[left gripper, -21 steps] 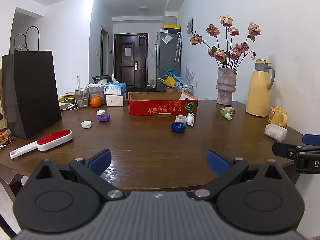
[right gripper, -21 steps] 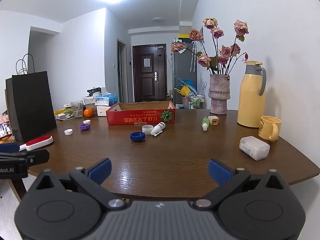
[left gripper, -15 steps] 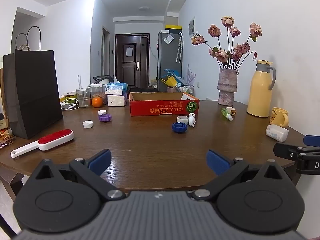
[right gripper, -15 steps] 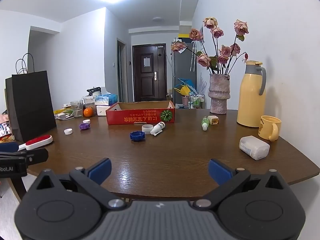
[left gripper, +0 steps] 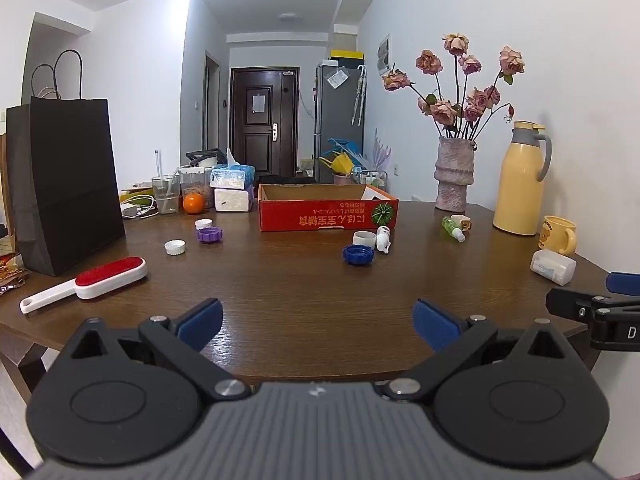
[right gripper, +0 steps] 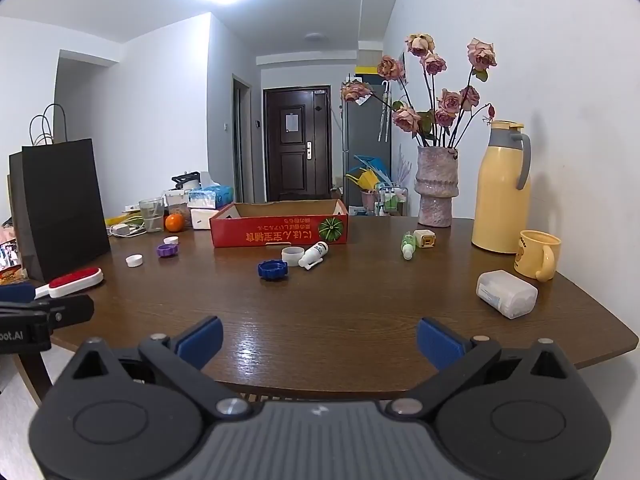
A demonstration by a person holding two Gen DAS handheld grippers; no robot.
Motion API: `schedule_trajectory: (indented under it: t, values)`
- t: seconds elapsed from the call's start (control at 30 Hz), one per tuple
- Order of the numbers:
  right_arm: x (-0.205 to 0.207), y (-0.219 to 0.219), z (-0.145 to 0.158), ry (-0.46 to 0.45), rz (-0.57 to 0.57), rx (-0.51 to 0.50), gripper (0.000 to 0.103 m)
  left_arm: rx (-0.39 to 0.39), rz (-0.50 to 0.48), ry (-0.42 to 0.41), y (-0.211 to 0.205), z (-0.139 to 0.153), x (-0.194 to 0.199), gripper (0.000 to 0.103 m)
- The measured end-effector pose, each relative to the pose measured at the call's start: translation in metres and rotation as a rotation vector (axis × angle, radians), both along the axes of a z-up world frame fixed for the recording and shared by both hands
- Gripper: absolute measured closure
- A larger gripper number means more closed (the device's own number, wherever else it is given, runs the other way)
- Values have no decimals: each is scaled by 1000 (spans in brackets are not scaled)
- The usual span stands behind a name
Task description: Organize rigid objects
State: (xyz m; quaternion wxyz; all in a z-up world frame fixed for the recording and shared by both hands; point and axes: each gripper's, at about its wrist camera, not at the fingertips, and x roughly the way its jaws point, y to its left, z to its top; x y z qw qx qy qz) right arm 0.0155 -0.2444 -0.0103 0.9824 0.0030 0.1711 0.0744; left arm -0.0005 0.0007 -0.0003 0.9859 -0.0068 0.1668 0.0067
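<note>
Both your grippers hang wide open at the near edge of the table (left gripper: 304,312), holding nothing.

Your left gripper (left gripper: 318,322) and right gripper (right gripper: 320,338) each have their blue pads spread fully apart over bare wood, touching nothing. Mid-table, just in front of the red cardboard box (right gripper: 280,230), the small white bottle (right gripper: 314,255) lies on its side, long axis slanting, its thin tip toward you and to the left. A white cap (right gripper: 291,256) sits just beside it, and a ribbed blue lid (right gripper: 272,269) lies flat, nearer you. Farther left lie a purple lid (left gripper: 209,234) and two white caps. The green bottle (right gripper: 407,244) lies to the right, nozzle toward you.
</note>
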Motion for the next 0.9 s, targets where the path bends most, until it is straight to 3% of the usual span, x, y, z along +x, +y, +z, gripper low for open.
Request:
schedule_trajectory:
  t: [0.9]
  values:
    - [0,-3,-3,3,-5,-7,0,-5,-1,1,1,0,0,0]
